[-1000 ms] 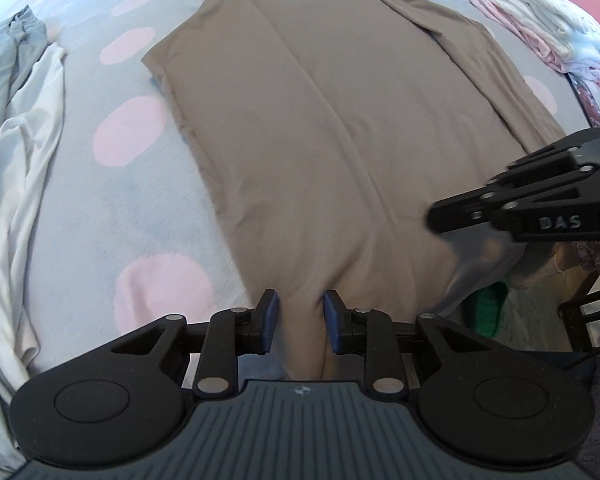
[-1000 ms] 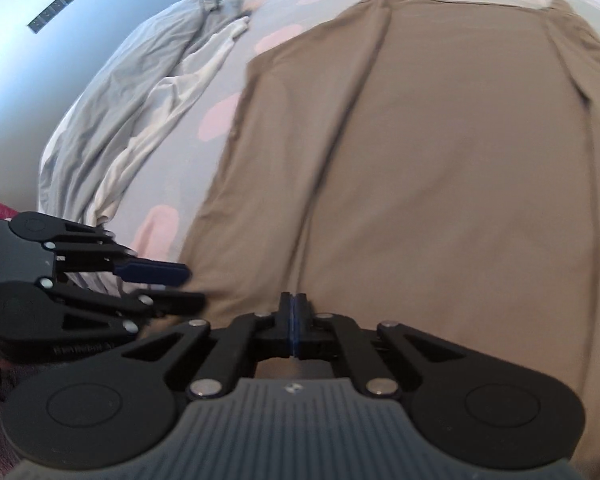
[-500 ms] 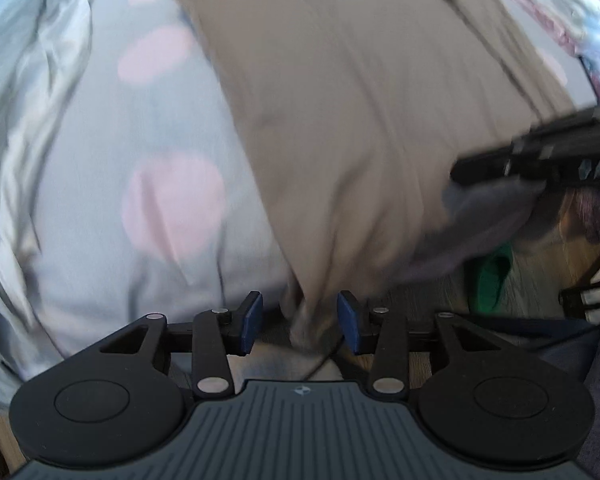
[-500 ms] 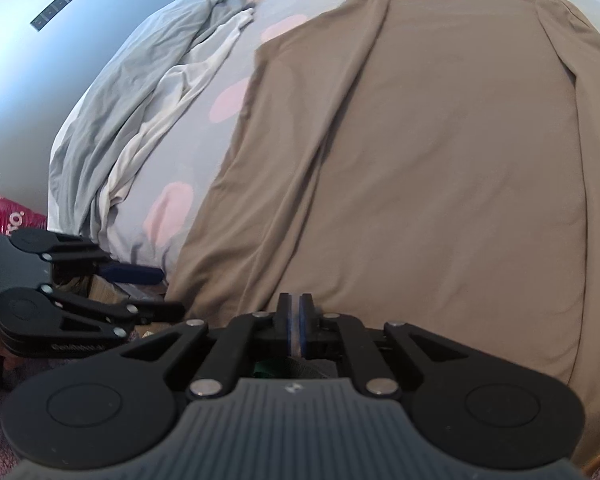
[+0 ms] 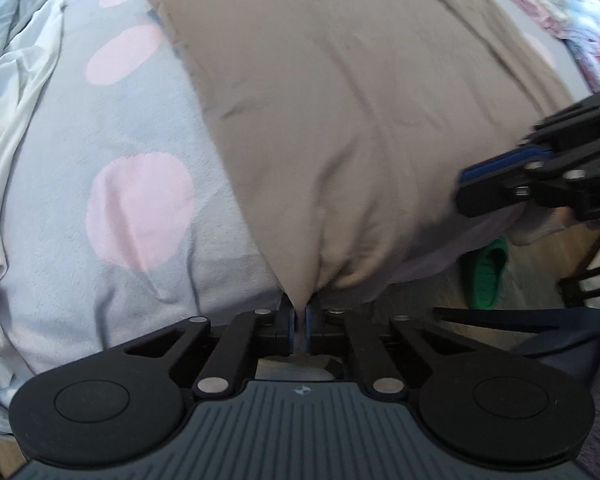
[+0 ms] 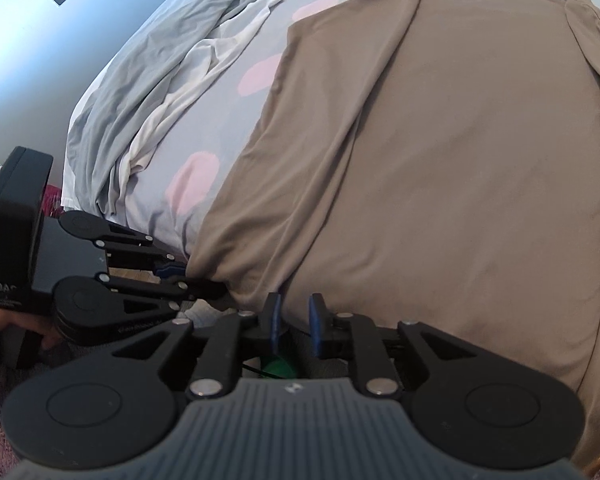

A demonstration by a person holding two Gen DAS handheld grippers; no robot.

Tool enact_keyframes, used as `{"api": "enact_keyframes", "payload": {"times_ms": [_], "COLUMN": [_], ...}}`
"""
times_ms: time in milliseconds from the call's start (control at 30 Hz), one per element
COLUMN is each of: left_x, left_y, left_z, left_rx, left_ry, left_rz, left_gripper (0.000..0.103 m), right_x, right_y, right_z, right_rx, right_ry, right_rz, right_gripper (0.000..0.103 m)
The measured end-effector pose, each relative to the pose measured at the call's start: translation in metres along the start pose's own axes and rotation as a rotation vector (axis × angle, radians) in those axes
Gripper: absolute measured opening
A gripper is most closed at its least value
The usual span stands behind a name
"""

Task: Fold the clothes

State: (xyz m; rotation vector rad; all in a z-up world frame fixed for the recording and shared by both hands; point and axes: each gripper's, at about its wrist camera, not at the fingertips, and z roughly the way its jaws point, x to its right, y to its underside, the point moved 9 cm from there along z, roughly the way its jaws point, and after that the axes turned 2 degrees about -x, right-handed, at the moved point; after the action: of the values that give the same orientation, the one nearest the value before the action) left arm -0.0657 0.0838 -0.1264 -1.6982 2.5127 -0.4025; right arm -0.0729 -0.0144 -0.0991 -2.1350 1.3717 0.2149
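A bed (image 5: 140,128) covered by a pale grey-blue sheet with large pink dots is filling both views. A long brown garment (image 5: 340,100) (image 6: 460,160) is lying flat along the middle of the bed, its near hem reaching the bed's front edge and draping slightly over it. Along the bed's left side, away from the brown garment, a grey garment (image 6: 148,80) and a white garment (image 6: 204,68) are lying crumpled together. At the bed's far right corner, a pile of pale pink and white clothes (image 5: 548,4) is resting. Below the bed's front edge, something green (image 5: 486,276) is sitting on the floor.

The left gripper (image 5: 299,316) (image 6: 196,276) is pinching the near left corner of the brown garment's hem at the bed's front edge; its jaws have just been closing and are now clamping the fabric, which is bunching into a point between them. The right gripper (image 6: 294,316) (image 5: 466,190) is hovering at the hem further right along the bed's edge; its jaws have just been opening and are standing slightly apart, with no fabric seen pinched between them.
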Motion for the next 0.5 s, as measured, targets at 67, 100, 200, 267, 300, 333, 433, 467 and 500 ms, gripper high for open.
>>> {"api": "enact_keyframes", "payload": {"times_ms": [67,100,200,267,300,333,433,467,500], "left_x": [0.007,0.010,0.023,0.033,0.038,0.042,0.049,0.058,0.062], "left_y": [0.000,0.000,-0.005,-0.010,-0.013,-0.015,-0.024,-0.027,-0.029], "left_z": [-0.011,-0.017,-0.030,-0.036,-0.037,-0.038,-0.038,-0.034,-0.033], "left_rx": [0.016,0.025,0.055,0.072,0.077,0.081,0.092,0.097,0.102], "left_ry": [0.033,0.049,0.084,0.111,0.125,0.137,0.161,0.170,0.185], "left_rz": [0.014,0.021,0.041,0.054,0.057,0.061,0.078,0.084,0.089], "left_gripper": [0.002,0.002,0.002,0.002,0.002,0.002,0.002,0.002,0.002], "right_x": [-0.001,-0.002,-0.010,-0.018,-0.023,-0.028,-0.037,-0.039,-0.040], "right_y": [0.000,0.000,-0.005,-0.009,-0.011,-0.013,-0.018,-0.020,-0.020], "right_z": [0.000,-0.001,-0.004,-0.007,-0.009,-0.010,-0.013,-0.013,-0.012], "right_rx": [-0.002,0.000,0.020,0.040,0.049,0.056,0.074,0.076,0.072], "right_ry": [-0.005,-0.009,-0.020,-0.030,-0.043,-0.057,-0.058,-0.054,-0.053], "right_rz": [-0.001,-0.005,-0.027,-0.045,-0.052,-0.059,-0.085,-0.096,-0.097], "right_gripper": [0.019,0.019,0.020,0.021,0.023,0.024,0.026,0.027,0.028]}}
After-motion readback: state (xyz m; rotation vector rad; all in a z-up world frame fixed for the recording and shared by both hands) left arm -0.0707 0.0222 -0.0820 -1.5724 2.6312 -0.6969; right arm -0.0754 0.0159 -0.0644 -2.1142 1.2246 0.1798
